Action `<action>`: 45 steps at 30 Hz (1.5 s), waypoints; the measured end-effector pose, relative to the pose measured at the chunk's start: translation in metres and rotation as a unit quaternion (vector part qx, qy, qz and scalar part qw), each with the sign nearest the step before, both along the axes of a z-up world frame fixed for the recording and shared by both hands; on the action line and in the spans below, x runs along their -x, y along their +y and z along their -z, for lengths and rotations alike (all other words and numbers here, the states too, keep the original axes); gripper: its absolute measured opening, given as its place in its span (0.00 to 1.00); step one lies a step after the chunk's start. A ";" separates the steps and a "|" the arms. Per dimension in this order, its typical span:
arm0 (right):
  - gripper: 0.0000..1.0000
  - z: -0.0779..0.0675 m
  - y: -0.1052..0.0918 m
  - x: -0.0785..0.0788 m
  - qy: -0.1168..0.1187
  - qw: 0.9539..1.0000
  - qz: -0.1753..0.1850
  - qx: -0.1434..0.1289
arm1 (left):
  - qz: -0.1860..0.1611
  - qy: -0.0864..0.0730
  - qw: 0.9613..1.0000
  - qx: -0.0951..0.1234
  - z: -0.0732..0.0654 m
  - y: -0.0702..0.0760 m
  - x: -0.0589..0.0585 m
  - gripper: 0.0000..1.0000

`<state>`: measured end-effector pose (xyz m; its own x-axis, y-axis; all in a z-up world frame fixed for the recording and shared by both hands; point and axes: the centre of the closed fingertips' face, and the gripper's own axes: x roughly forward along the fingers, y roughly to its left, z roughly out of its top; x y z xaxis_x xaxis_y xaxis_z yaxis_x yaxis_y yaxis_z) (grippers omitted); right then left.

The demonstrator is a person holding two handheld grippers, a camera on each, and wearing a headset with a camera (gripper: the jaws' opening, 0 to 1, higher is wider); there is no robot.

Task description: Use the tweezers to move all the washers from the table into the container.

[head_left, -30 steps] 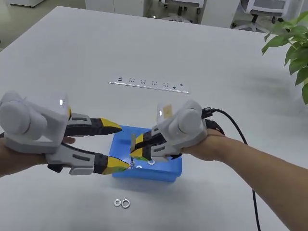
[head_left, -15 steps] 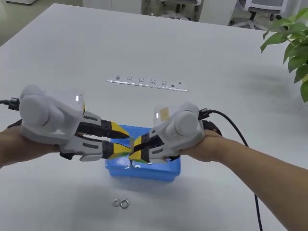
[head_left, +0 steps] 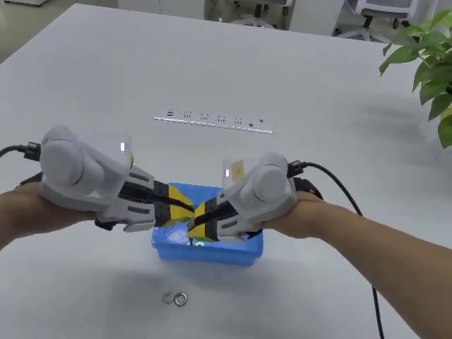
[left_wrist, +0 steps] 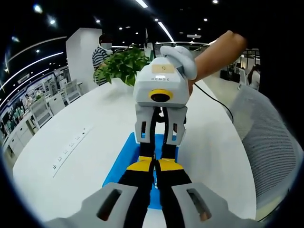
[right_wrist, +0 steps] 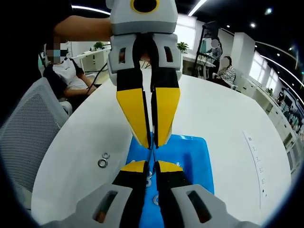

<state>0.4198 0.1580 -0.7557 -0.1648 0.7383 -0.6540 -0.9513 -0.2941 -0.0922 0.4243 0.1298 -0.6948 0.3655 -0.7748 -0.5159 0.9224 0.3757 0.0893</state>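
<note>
**Head view:** I am seeing the left gripper (head_left: 185, 210) and right gripper (head_left: 194, 220) meeting tip to tip over the blue container (head_left: 212, 253). Two washers (head_left: 174, 299) are lying on the table (head_left: 296, 92) nearside of both claws, with open surface all around.

**Left gripper view:** Its jaws are pressing together. The lettering on the opposite unit is unreadable.

**Right gripper view:** Both claws are pinching the tweezers (right_wrist: 151, 124), whose long axis is running along the jaws. I cannot tell which end is the tip.

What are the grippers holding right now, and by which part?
The tweezers: the right gripper pinches one end, and the left gripper looks shut on the other end, over the blue container.
</note>
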 end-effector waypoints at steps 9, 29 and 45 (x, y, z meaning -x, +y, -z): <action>0.10 0.000 -0.001 0.001 0.000 1.000 0.000 0.003 | 0.007 0.000 1.000 -0.004 0.000 -0.001 0.002 0.06; 0.14 -0.006 -0.009 0.000 0.000 1.000 0.011 0.008 | 0.009 -0.006 1.000 -0.006 -0.010 -0.005 0.002 0.06; 0.26 -0.024 -0.034 0.001 0.003 0.998 0.058 -0.002 | 0.008 -0.017 1.000 -0.006 -0.032 -0.009 0.010 0.06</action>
